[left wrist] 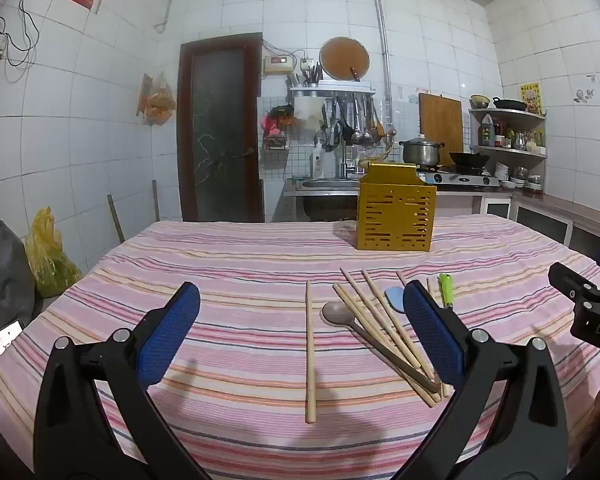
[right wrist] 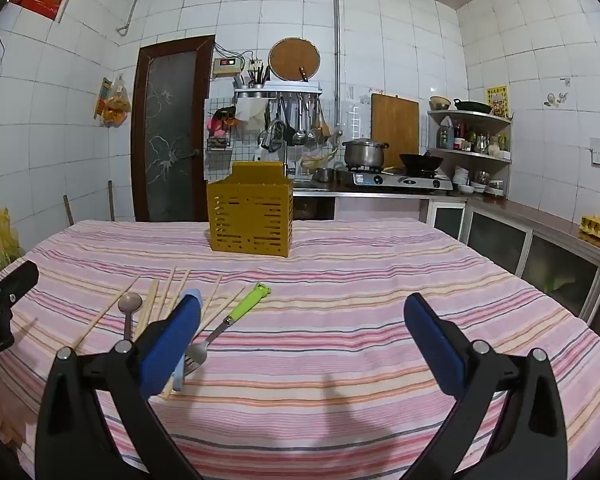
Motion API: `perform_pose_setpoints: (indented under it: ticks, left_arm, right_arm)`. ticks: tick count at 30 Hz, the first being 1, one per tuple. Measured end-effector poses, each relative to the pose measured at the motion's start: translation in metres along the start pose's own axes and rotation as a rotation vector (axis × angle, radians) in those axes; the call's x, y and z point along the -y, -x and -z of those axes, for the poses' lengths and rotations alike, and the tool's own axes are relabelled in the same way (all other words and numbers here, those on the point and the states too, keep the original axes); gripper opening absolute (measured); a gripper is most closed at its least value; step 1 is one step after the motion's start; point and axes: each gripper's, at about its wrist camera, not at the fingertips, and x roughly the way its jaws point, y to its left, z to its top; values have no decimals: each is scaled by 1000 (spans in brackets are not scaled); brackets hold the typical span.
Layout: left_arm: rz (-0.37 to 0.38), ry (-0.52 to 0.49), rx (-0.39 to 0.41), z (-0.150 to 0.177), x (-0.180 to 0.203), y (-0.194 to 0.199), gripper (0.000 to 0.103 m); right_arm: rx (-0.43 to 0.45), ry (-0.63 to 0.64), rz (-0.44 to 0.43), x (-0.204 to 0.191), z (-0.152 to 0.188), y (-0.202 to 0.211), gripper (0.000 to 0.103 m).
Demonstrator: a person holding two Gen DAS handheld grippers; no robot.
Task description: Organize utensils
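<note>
A yellow slotted utensil holder (left wrist: 395, 216) stands upright at the far side of the striped table; it also shows in the right wrist view (right wrist: 250, 216). Several wooden chopsticks (left wrist: 380, 320) lie scattered in front of it, one single chopstick (left wrist: 309, 352) apart to the left. A brown spoon (left wrist: 340, 314) lies among them. A green-handled fork (right wrist: 236, 316) and a light blue spoon (left wrist: 395, 298) lie beside them. My left gripper (left wrist: 300, 328) is open above the chopsticks. My right gripper (right wrist: 300, 332) is open and empty, to the right of the utensils.
The table carries a pink striped cloth (right wrist: 360, 280). Behind it are a kitchen counter with a stove (right wrist: 400, 180), pots, a shelf and a dark door (right wrist: 168, 132). A yellow bag (left wrist: 48, 256) sits left of the table.
</note>
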Motion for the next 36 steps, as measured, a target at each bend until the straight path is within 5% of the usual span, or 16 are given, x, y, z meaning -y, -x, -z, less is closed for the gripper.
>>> perform_pose_setpoints:
  ticks: [36]
  left_arm:
    - [-1, 3, 3, 0, 1, 1, 98]
  right_arm:
    - [-2, -16, 20, 5, -2, 2, 99]
